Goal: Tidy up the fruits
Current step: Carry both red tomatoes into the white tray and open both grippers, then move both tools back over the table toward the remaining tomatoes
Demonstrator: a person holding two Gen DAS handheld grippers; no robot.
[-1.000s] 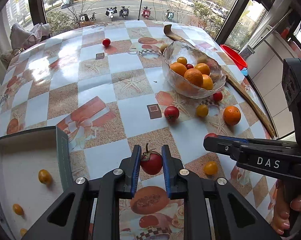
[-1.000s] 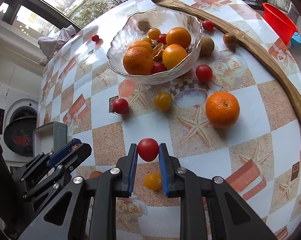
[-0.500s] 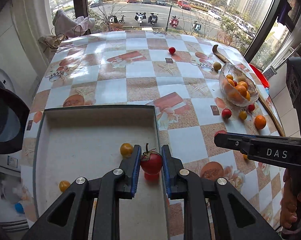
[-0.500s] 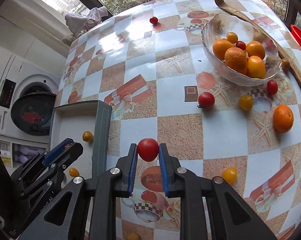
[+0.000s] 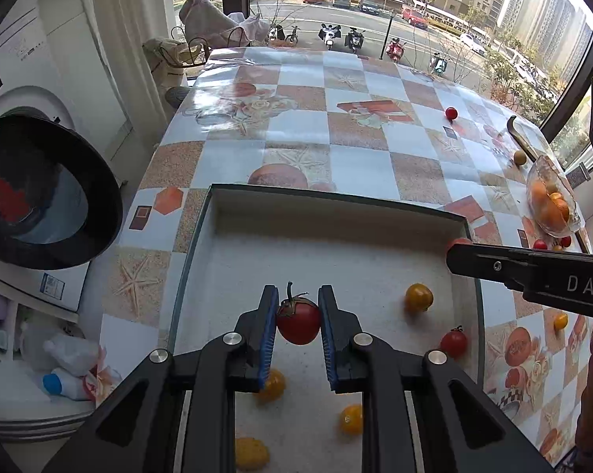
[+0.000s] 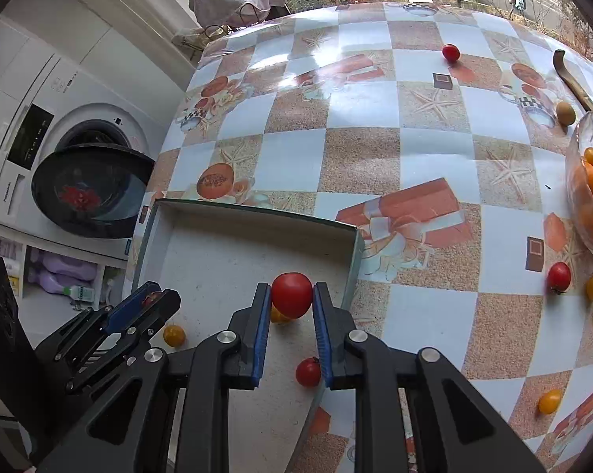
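Note:
My left gripper (image 5: 297, 317) is shut on a red tomato with a stem (image 5: 298, 322) and holds it over the grey tray (image 5: 335, 207). My right gripper (image 6: 289, 299) is shut on a smooth red tomato (image 6: 291, 294) above the tray's right part (image 6: 257, 213). In the tray lie several yellow tomatoes (image 5: 419, 297) and one red tomato (image 5: 453, 343), which also shows in the right wrist view (image 6: 308, 371). The right gripper's arm crosses the left wrist view (image 5: 532, 272). The left gripper shows at lower left in the right wrist view (image 6: 150, 299).
A glass bowl of oranges (image 6: 590, 189) stands at the table's right edge. Loose red tomatoes (image 6: 559, 276) (image 6: 450, 52) and yellow tomatoes (image 6: 549, 401) lie on the checked tablecloth. A washing machine with an open door (image 6: 87, 189) stands left of the table. A wooden strip (image 6: 570, 75) lies at far right.
Both grippers have moved left with their tomatoes, from above the tablecloth to above the tray. Both stayed shut on their fruit.

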